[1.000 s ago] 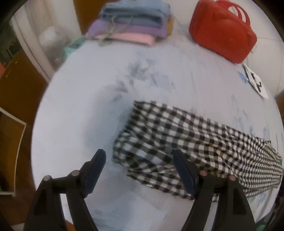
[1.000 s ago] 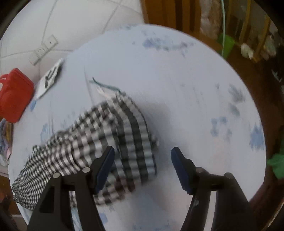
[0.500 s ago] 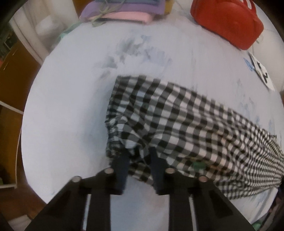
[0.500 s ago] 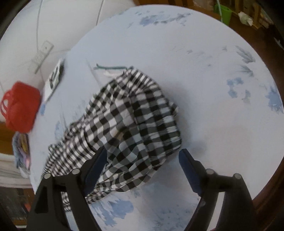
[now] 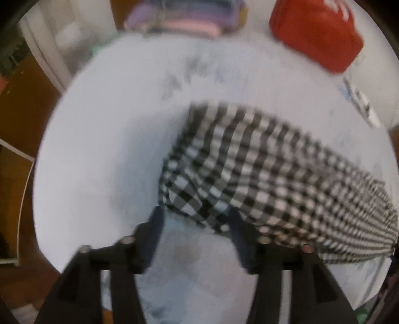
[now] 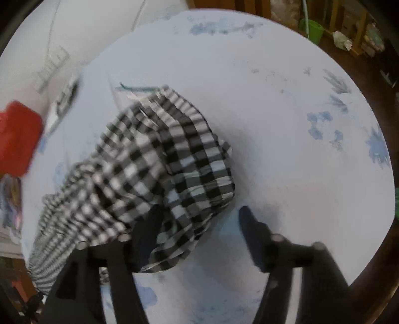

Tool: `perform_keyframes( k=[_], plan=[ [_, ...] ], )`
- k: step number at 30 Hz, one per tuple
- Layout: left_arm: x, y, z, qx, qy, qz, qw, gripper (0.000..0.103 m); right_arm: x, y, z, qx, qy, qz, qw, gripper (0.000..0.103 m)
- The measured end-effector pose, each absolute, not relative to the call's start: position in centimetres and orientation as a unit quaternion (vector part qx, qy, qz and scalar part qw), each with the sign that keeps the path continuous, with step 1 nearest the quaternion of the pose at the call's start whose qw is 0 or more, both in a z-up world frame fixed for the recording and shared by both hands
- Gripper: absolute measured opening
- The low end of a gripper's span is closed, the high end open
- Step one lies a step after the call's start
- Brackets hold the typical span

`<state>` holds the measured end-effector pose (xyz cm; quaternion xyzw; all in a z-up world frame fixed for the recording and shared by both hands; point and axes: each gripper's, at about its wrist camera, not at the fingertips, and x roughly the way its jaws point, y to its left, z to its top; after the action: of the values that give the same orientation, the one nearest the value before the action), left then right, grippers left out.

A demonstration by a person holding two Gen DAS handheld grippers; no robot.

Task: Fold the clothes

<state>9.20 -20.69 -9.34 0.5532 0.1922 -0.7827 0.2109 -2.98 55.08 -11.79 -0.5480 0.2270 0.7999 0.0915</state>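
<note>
A black-and-white checked garment (image 5: 261,174) lies stretched across a round table with a pale blue cloth (image 5: 112,149). In the left wrist view my left gripper (image 5: 195,219) is open, its jaws on either side of the garment's near corner, which is slightly bunched. In the right wrist view the garment's other end (image 6: 174,169) is bunched up. My right gripper (image 6: 199,221) is open over that end, the left finger (image 6: 147,231) against the cloth, the right finger (image 6: 251,229) over bare table.
A red bag (image 5: 316,35) and a stack of folded clothes (image 5: 184,17) sit at the table's far edge. A paper card (image 5: 359,102) lies beside the bag. The table edge (image 6: 369,261) runs close to my right gripper, with wooden floor beyond.
My left gripper was shut on the garment's corner half a second ago and is now open. My right gripper stayed open and moved closer to the bunched end.
</note>
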Motion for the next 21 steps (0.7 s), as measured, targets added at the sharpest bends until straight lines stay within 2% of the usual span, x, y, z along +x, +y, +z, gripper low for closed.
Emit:
perform_keyframes(
  k=[2,3,15,21],
  plan=[
    [9.8,-20.8,-8.3,0.529,0.2,-0.793,0.225,0.08,-2.1,55.3,-10.8,-0.524,0.245,0.81,0.093,0.064],
    [9.9,-20.9,-8.2,0.523,0.206,-0.794,0.23,0.082,-1.6,55.4,-10.4,-0.512,0.256,0.814,0.094,0.065],
    [9.4,-20.9,-14.1,0.533,0.27,-0.761,0.253,0.082,-1.2,57.0,-13.6,-0.492,0.346,0.793,0.098,0.065],
    [8.0,-20.1,-14.8,0.536,0.254,-0.765,0.25,0.082,-2.6,56.8,-14.3,-0.491,0.344,0.795,0.092,0.065]
  ],
)
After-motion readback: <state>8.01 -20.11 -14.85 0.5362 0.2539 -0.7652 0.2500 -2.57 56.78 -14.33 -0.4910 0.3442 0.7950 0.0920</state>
